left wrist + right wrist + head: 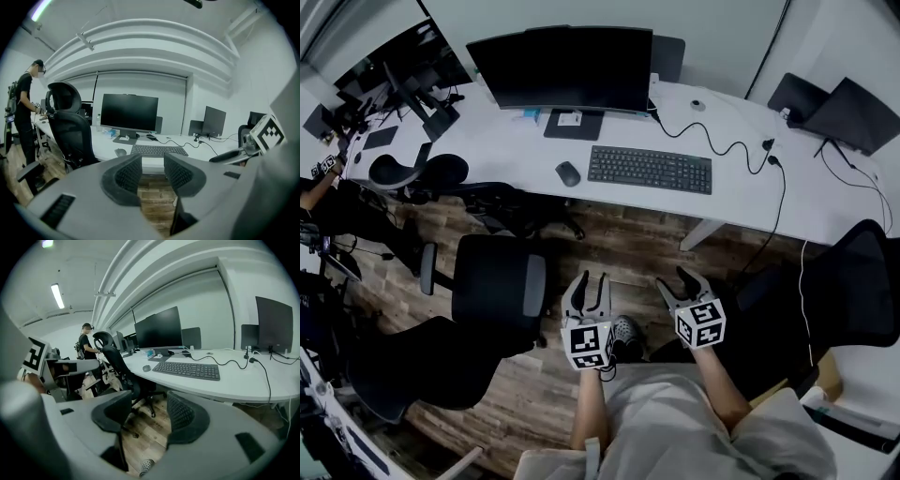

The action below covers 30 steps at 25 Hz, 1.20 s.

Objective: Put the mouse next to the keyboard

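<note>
The mouse (568,173) lies near the keyboard (650,170), at its nine o'clock, on the white desk (502,150). Left gripper (592,281) and right gripper (673,279): jaws spread, empty.

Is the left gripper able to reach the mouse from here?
Probably not without a step forward: the left gripper hangs over the floor, short of the desk. The way looks free, though: the mouse sits near the desk's front edge, the chair off to the left.

Office chair (499,281) crowding the desk (750,199) front at left, open wood floor (619,248) before keyboard (650,170), bare desk edge along it
</note>
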### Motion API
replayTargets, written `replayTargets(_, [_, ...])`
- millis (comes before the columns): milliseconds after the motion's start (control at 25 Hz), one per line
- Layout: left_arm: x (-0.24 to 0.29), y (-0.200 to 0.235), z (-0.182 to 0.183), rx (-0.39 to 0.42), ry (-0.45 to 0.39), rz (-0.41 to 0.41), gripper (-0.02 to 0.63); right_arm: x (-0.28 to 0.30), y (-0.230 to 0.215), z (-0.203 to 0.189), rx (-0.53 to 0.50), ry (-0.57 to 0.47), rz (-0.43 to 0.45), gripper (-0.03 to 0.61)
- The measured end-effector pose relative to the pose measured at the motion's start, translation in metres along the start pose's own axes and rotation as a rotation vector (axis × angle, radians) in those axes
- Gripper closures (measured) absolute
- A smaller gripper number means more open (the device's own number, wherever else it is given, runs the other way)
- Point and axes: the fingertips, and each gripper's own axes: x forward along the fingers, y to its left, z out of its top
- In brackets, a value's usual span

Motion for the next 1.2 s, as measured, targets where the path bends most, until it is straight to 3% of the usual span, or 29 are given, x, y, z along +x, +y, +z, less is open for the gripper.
replayTargets(120, [0.003, 0.018, -0.005, 0.041, -0.004, 0.010, 0.460, 0.012, 0.005, 0.003, -0.056, 0.005, -0.047, 0.339])
replayTargets(200, [0.009, 0.026, -0.007, 0.020, -0.004, 0.006, 0.460, 0.019, 0.004, 0.008, -0.079, 0.006, -0.064, 0.338])
replayTargets(720, [0.028, 0.044, 0.003, 0.015, 0.019, -0.024, 0.462, 0.041, 0.007, 0.034, -0.077, -0.014, -0.073, 0.333])
replayTargets(1200, [0.094, 0.058, 0.017, 0.028, 0.045, -0.038, 0.462, 0.095, -0.026, 0.068, -0.048, -0.019, -0.067, 0.333])
